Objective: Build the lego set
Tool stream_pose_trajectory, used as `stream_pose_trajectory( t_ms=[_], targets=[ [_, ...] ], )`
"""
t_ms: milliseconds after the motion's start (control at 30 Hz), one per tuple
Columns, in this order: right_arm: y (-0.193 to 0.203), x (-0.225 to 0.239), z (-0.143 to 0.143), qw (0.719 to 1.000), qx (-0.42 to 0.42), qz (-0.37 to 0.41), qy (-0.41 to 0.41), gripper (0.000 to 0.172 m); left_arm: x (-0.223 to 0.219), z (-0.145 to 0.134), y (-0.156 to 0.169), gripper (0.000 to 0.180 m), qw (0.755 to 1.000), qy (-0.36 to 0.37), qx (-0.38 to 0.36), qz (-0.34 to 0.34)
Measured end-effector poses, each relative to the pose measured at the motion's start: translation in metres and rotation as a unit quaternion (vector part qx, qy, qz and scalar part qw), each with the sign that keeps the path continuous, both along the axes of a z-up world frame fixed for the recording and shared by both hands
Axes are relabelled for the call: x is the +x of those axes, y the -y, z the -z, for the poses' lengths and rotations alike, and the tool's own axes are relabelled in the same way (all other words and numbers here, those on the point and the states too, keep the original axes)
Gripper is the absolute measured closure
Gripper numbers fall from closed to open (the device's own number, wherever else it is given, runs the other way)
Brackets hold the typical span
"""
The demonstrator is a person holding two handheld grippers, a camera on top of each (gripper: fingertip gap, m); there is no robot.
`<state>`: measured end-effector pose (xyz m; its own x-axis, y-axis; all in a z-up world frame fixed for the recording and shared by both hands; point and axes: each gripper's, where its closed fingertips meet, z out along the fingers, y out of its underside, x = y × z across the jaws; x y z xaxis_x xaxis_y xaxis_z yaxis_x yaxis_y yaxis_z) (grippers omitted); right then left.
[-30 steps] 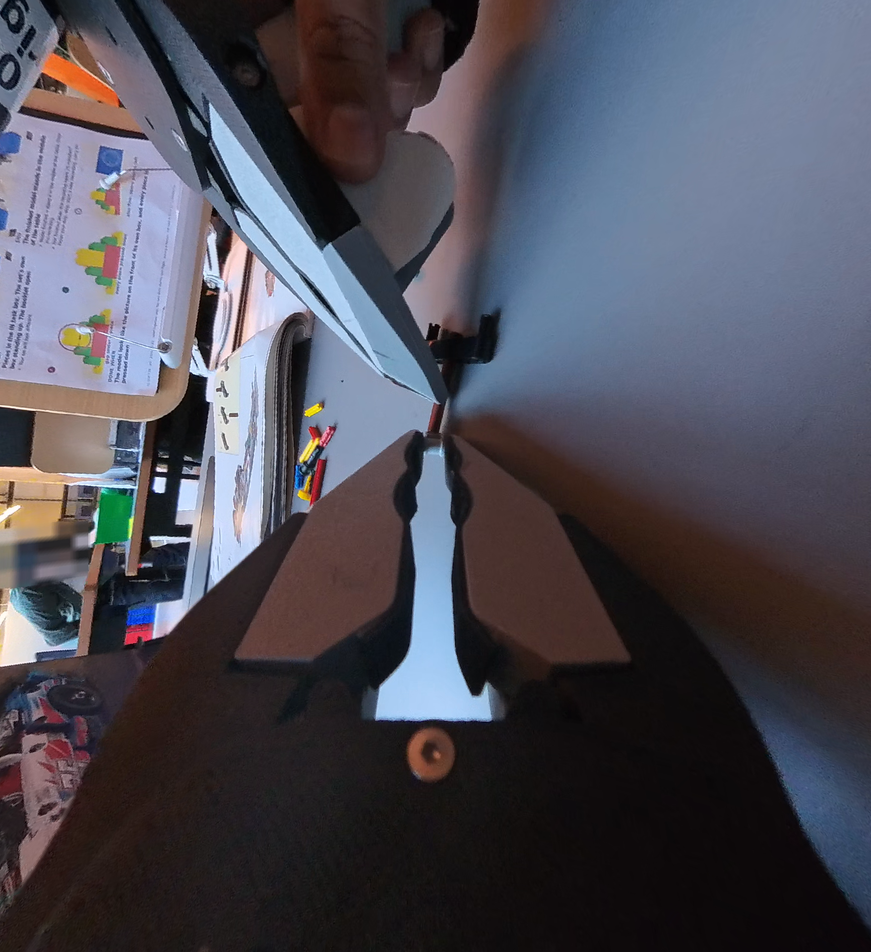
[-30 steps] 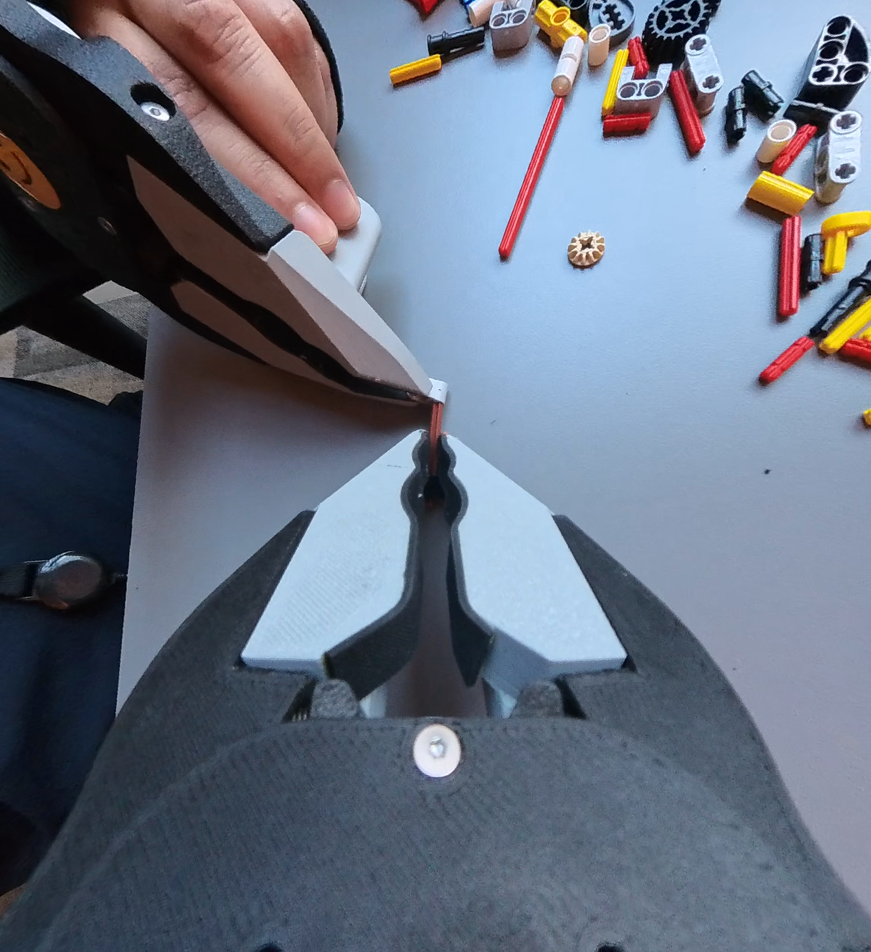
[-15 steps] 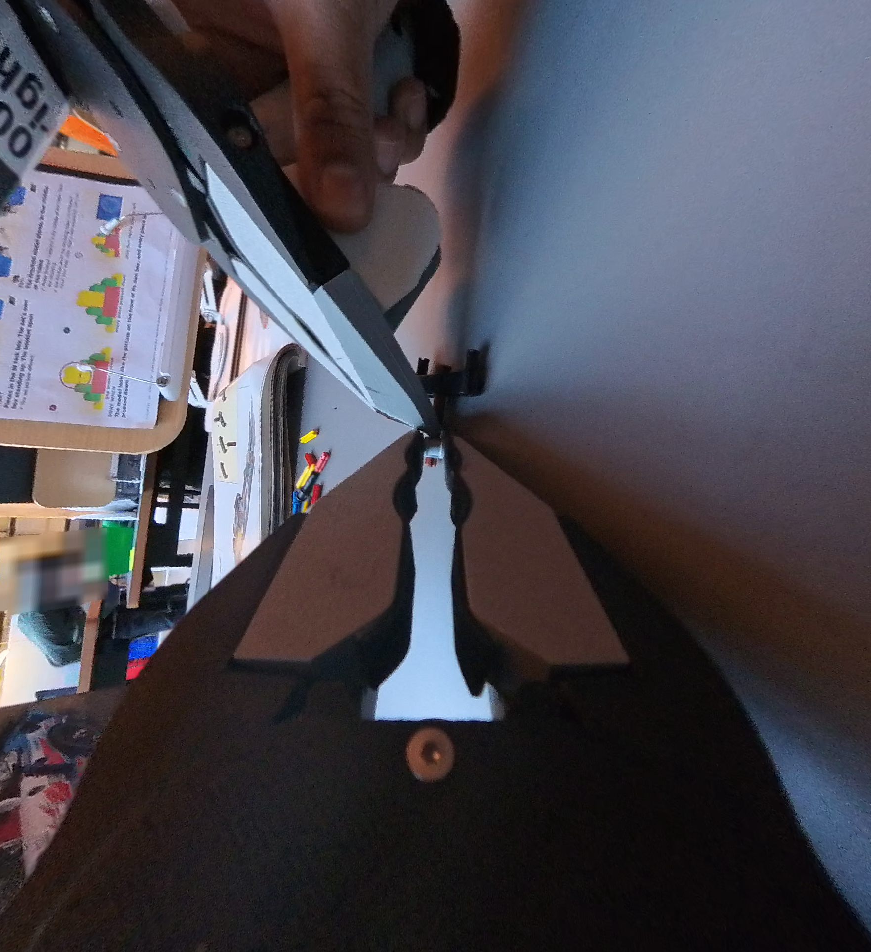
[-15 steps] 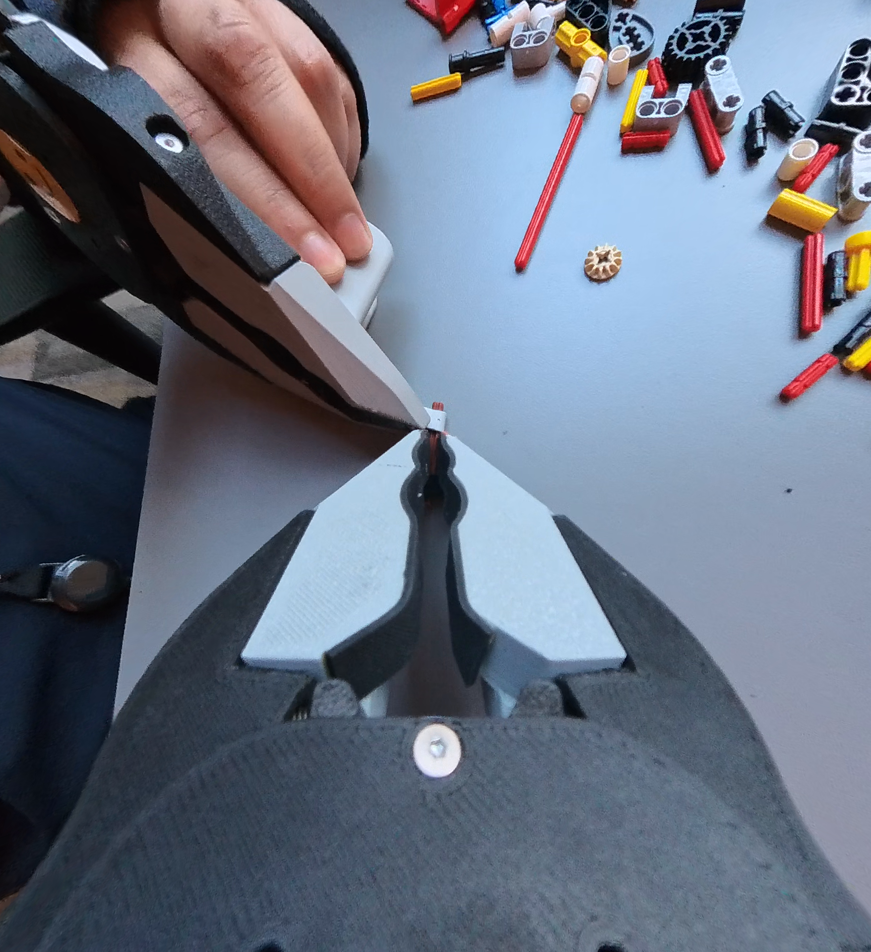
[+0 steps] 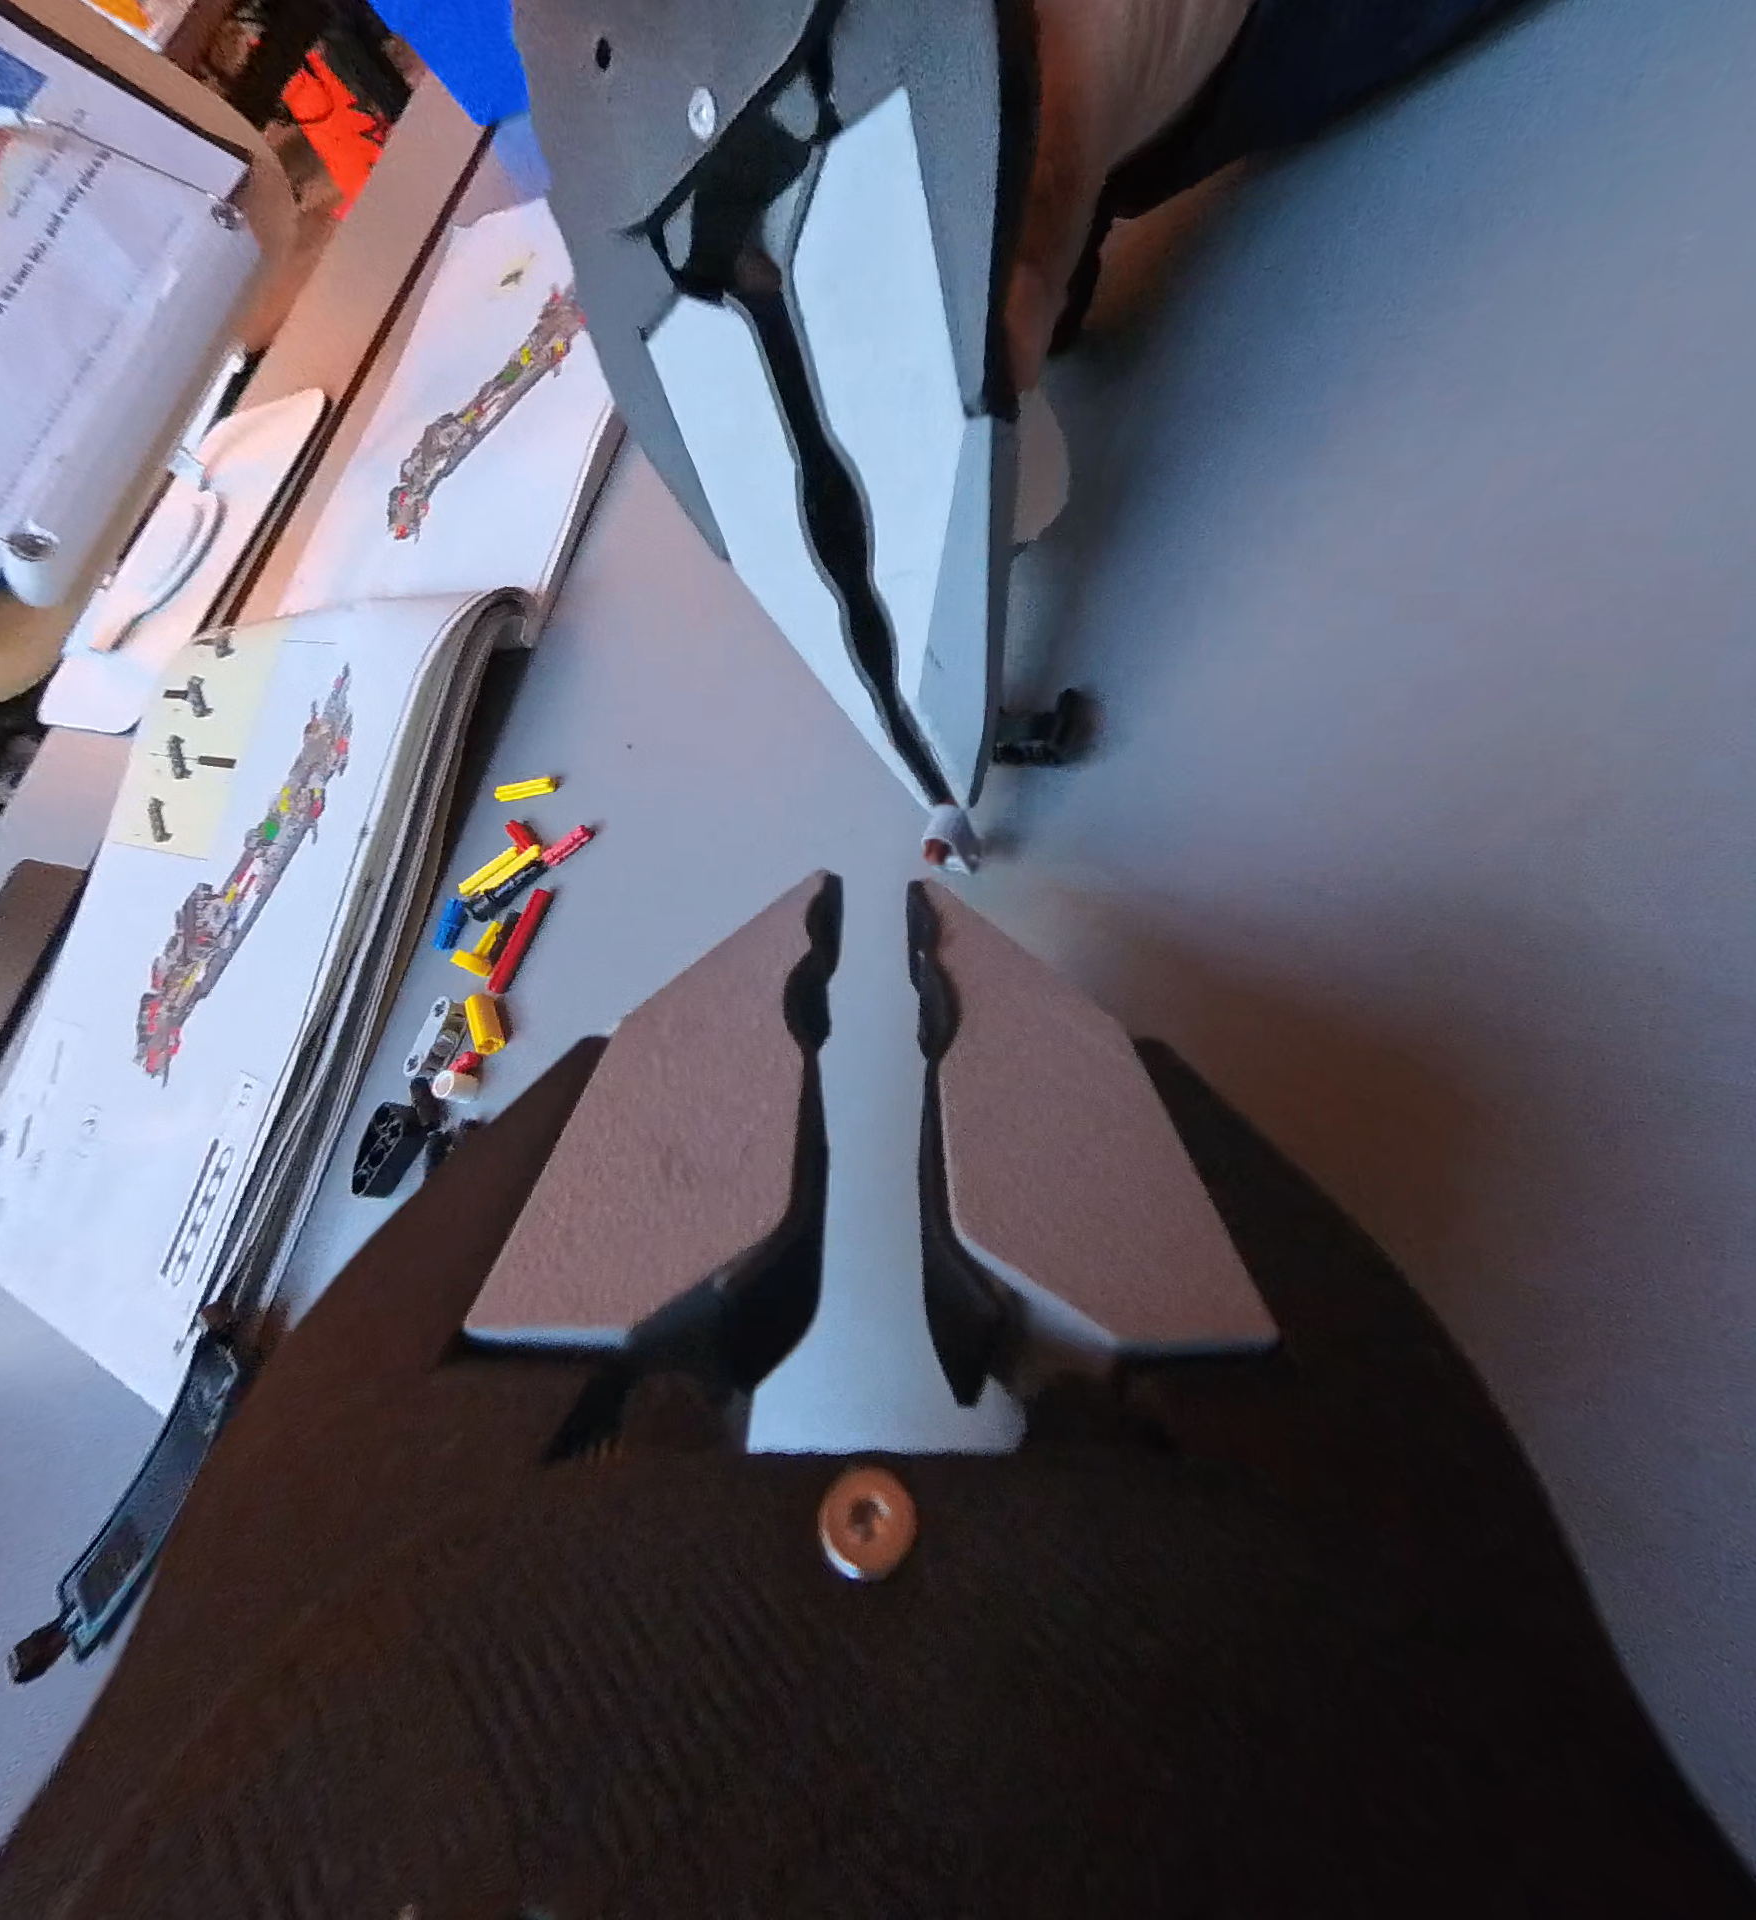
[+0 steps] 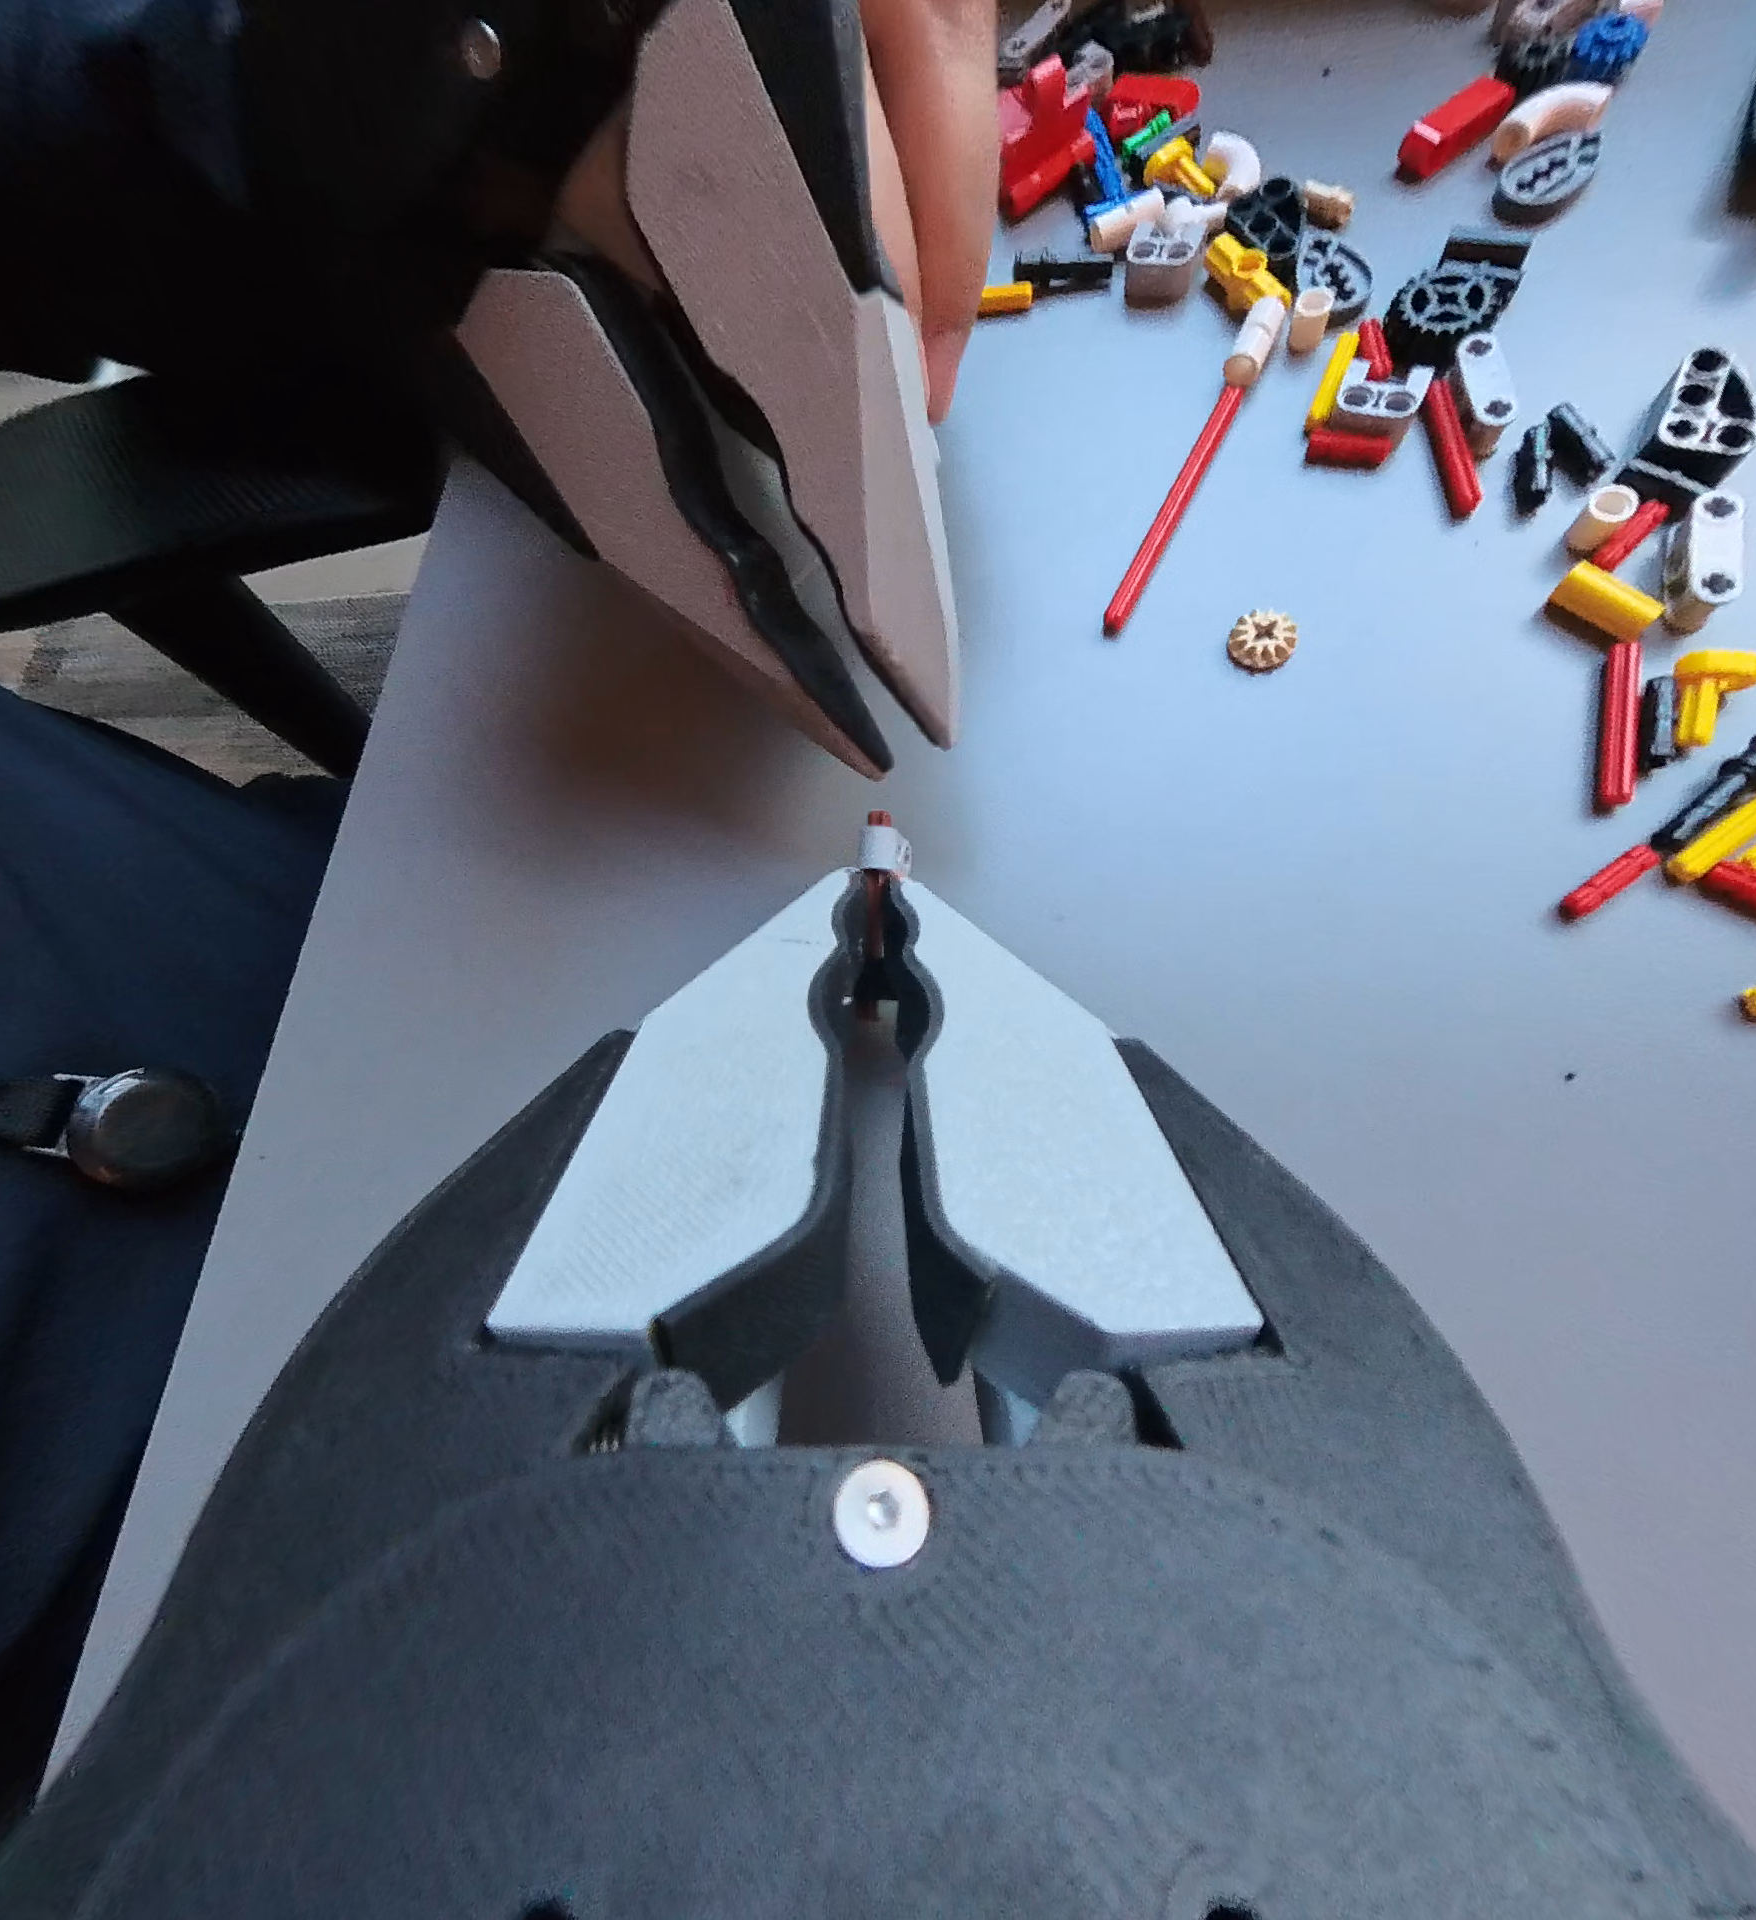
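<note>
Two grippers face tip to tip: your right gripper (image 6: 879, 883) pinches a thin red axle (image 6: 875, 920) whose small grey bush (image 6: 884, 840) at twelve o'clock sits unsupported and could slide off if tilted, while your left gripper (image 5: 869, 883), narrowly parted and empty, could knock it.

In your right wrist view, the left claw (image 6: 910, 753) hangs at upper centre, just beyond the axle (image 6: 875, 914) in your right claw (image 6: 876, 883); loose parts (image 6: 1476, 395) lie on the surface (image 6: 1217, 935) at upper right.
</note>
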<state>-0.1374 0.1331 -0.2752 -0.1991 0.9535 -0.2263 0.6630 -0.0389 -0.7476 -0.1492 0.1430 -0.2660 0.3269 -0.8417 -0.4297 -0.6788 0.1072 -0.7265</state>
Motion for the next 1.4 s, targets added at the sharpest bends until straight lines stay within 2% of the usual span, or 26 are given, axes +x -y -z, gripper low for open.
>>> stream_pose_trajectory(
  t_ms=[100, 233, 367, 600, 900, 1033, 1100, 1267, 1400],
  targets=[
    [-0.001, 0.000, -0.005, 1.000, 0.010, -0.004, -0.018, 0.172, 0.002, 0.006, 0.004, 0.174, 0.999, -0.009, -0.033, 0.024],
    [0.000, 0.001, -0.006, 1.000, 0.017, -0.007, -0.022, 0.172, 0.006, 0.005, 0.004, 0.170, 0.998, 0.005, -0.061, 0.035],
    [0.002, 0.001, -0.007, 0.999, 0.027, -0.013, -0.022, 0.172, 0.011, 0.001, 0.009, 0.179, 0.994, 0.025, -0.088, 0.053],
    [0.007, 0.002, -0.004, 0.998, 0.046, -0.026, -0.015, 0.172, 0.015, 0.005, 0.016, 0.174, 0.989, 0.018, -0.131, 0.064],
    [0.008, 0.003, 0.006, 0.997, 0.068, -0.028, 0.008, 0.172, 0.015, 0.015, 0.016, 0.177, 0.987, -0.019, -0.154, 0.044],
    [0.008, 0.002, 0.006, 0.999, 0.049, -0.024, 0.002, 0.172, 0.013, 0.015, 0.015, 0.177, 0.991, -0.031, -0.123, 0.038],
    [0.008, 0.002, 0.005, 0.999, 0.039, -0.025, -0.003, 0.172, 0.013, 0.015, 0.015, 0.178, 0.992, -0.023, -0.118, 0.035],
    [0.002, 0.000, 0.002, 0.996, 0.083, -0.019, -0.022, 0.156, 0.011, 0.015, 0.014, 0.178, 0.991, -0.004, -0.129, 0.019],
    [0.004, -0.004, 0.000, 0.994, 0.101, -0.022, -0.031, 0.160, 0.012, 0.013, 0.013, 0.178, 0.990, 0.007, -0.138, 0.015]
  ],
)
